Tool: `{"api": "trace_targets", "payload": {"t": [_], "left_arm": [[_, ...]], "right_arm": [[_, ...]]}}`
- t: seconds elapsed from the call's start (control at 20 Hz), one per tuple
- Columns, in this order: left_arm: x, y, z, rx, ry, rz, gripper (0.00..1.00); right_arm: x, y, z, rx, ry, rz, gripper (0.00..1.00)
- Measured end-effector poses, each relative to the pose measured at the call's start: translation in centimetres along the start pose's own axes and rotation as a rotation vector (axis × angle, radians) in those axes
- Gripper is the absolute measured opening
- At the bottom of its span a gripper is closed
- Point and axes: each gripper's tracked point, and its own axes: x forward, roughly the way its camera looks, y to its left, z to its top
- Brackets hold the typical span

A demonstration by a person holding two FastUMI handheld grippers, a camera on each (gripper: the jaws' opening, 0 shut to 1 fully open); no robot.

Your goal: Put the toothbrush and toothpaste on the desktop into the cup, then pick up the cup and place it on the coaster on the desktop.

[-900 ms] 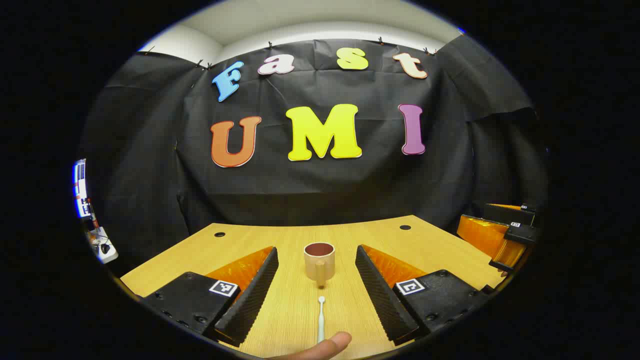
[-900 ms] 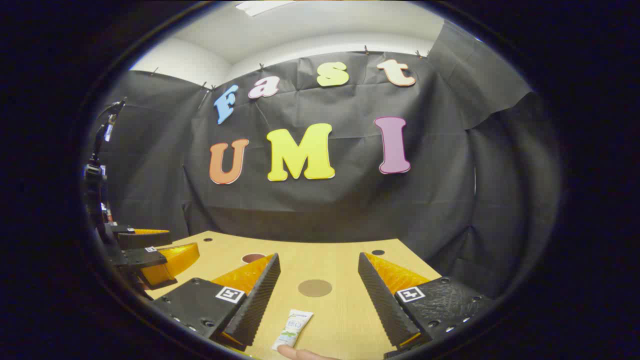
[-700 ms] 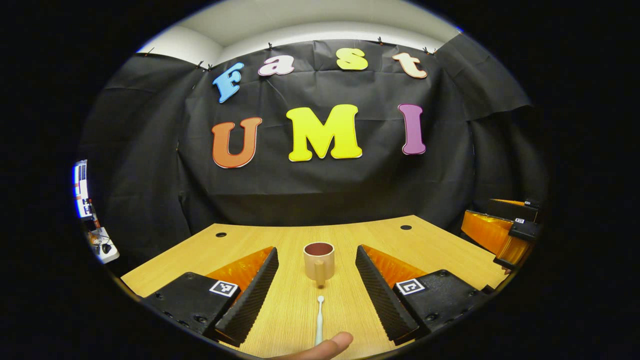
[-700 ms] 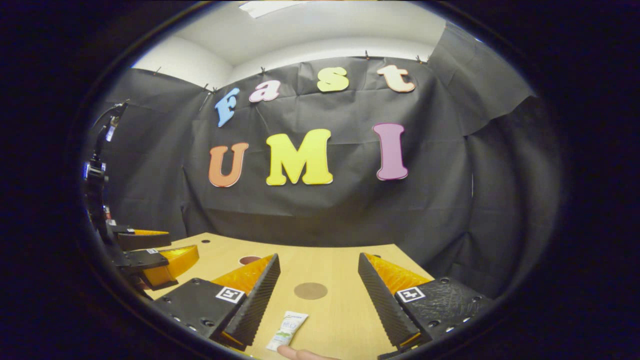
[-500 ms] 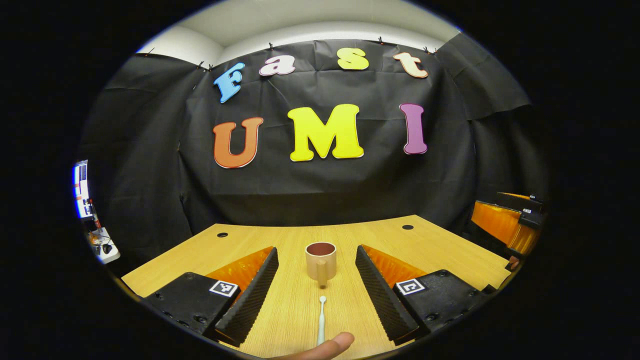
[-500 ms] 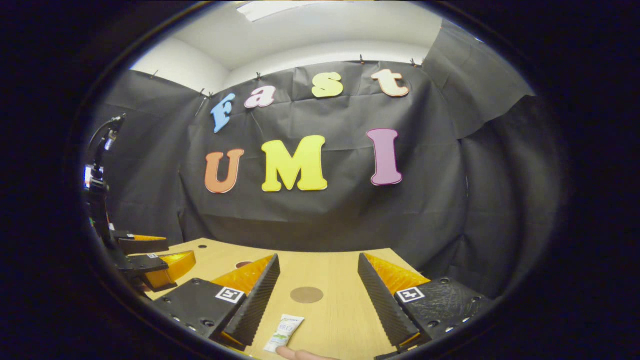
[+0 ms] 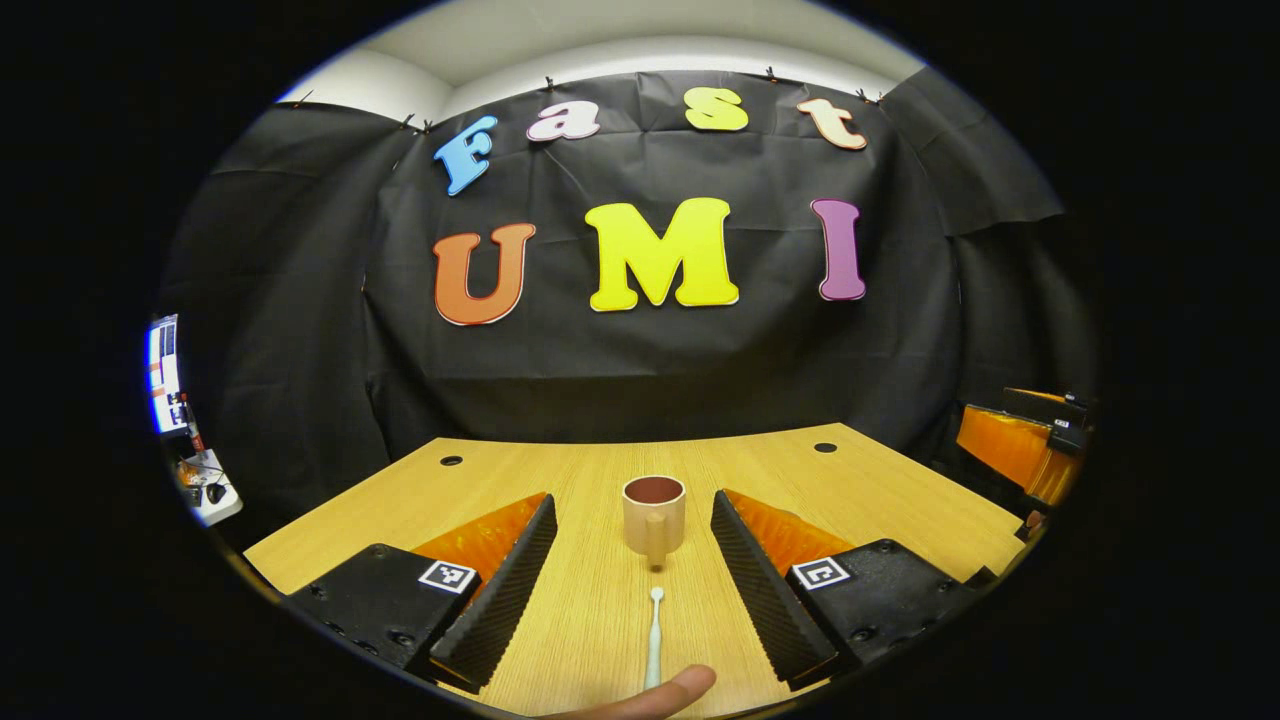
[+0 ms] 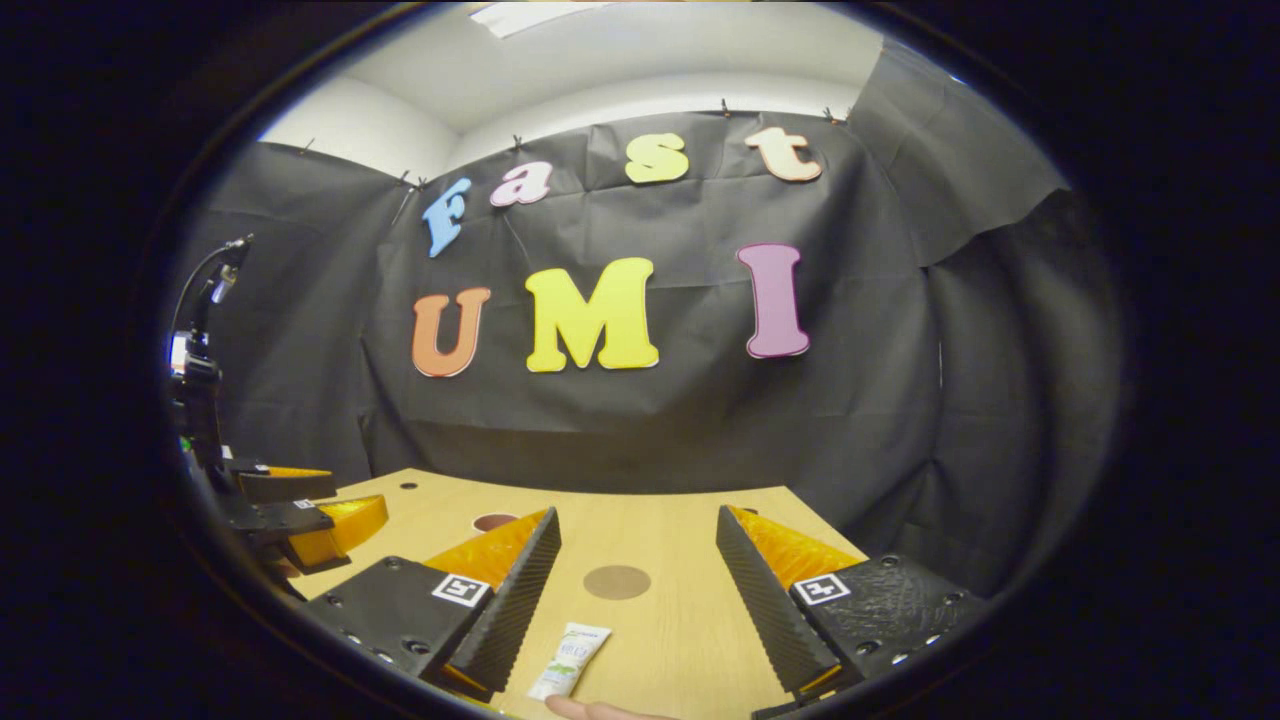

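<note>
Fingers of the left gripper (image 7: 632, 590) stand released and wide apart at the bottom of the left gripper view, holding nothing. Going left to right there, a cluttered corner with a lit screen (image 7: 160, 372) sits at the far left edge, then the wooden surface (image 7: 880, 495) spreads across the lower half. At lower centre, between the two fingers, the tan cup (image 7: 653, 514) stands upright with its handle turned toward the camera. Just below it the pale toothbrush (image 7: 654, 636) lies flat, pointing at the cup but apart from it. A fingertip (image 7: 655, 697) shows at the bottom edge, at the toothbrush's near end. At the far right edge the right gripper (image 7: 1030, 450) shows above the surface's corner.

In the right gripper view, the left gripper (image 8: 290, 515) shows at the lower left. Right of it the cup's (image 8: 495, 522) rim peeks out behind a finger. The right gripper (image 8: 632, 600) is likewise released, its fingers spread. Between them, at lower centre, the toothpaste tube (image 8: 570, 660) lies flat near the left finger, and the round brown coaster (image 8: 617, 582) lies beyond it, apart from it.
</note>
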Motion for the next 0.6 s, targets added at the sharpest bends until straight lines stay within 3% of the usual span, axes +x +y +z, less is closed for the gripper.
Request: {"api": "trace_targets", "payload": {"t": [0.45, 0.6], "left_arm": [[0.8, 0.7, -0.7, -0.017, 0.025, 0.004, 0.99], [1.0, 2.8, -1.4, -0.01, 0.043, 0.088, 0.98]], "right_arm": [[-0.3, -0.1, 0.4, -0.025, -0.02, -0.014, 0.94], [-0.1, -0.4, 0.4, -0.018, -0.021, -0.021, 0.94]]}}
